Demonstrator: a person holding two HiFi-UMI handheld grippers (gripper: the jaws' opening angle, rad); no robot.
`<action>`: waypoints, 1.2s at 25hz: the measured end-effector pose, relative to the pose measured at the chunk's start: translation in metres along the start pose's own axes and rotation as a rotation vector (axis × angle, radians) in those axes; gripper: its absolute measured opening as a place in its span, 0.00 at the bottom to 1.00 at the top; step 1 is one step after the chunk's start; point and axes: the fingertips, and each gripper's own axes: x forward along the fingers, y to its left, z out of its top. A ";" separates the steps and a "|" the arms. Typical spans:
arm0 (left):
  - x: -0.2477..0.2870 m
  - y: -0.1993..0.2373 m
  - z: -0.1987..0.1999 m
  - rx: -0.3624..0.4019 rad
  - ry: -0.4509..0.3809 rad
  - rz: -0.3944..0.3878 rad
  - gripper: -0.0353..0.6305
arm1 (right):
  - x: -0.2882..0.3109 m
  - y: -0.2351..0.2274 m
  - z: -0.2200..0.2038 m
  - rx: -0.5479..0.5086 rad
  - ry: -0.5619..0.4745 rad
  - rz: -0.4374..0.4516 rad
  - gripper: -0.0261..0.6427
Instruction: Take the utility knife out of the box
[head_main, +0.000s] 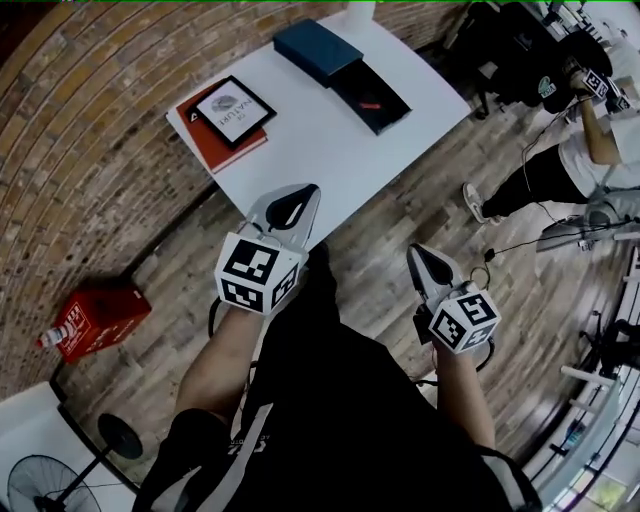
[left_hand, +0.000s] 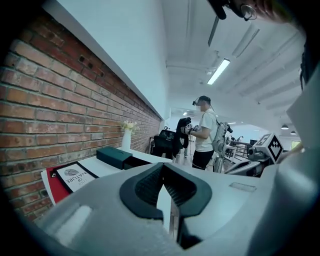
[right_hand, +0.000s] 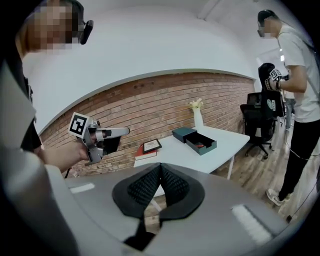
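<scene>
On the white table (head_main: 300, 120) lies an open dark box (head_main: 372, 97) with a small red utility knife (head_main: 369, 103) inside; its teal lid (head_main: 318, 50) rests beside it. Both grippers hang short of the table, above the wooden floor. My left gripper (head_main: 308, 192) is shut and empty near the table's front edge. My right gripper (head_main: 416, 252) is also shut and empty, further right and further from the table. The right gripper view shows the box (right_hand: 202, 143), the lid (right_hand: 184, 133) and the left gripper (right_hand: 117, 132) ahead of my right gripper (right_hand: 160, 166). In its own view the left gripper (left_hand: 163, 166) points along the table.
A red book with a framed booklet (head_main: 228, 115) lies at the table's left end. A white vase (right_hand: 198, 117) stands at the far end by the brick wall. Another person (head_main: 560, 160) and a black chair (right_hand: 260, 115) are to the right. A red case (head_main: 95, 315) sits on the floor.
</scene>
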 end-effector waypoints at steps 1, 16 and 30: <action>0.008 0.008 -0.001 -0.009 0.000 0.010 0.06 | 0.011 -0.005 0.005 -0.010 0.012 0.013 0.04; 0.130 0.145 -0.039 -0.184 0.043 0.115 0.06 | 0.221 -0.068 0.059 -0.118 0.146 0.170 0.04; 0.148 0.191 -0.027 -0.221 0.038 0.230 0.06 | 0.297 -0.096 0.098 -0.200 0.206 0.266 0.04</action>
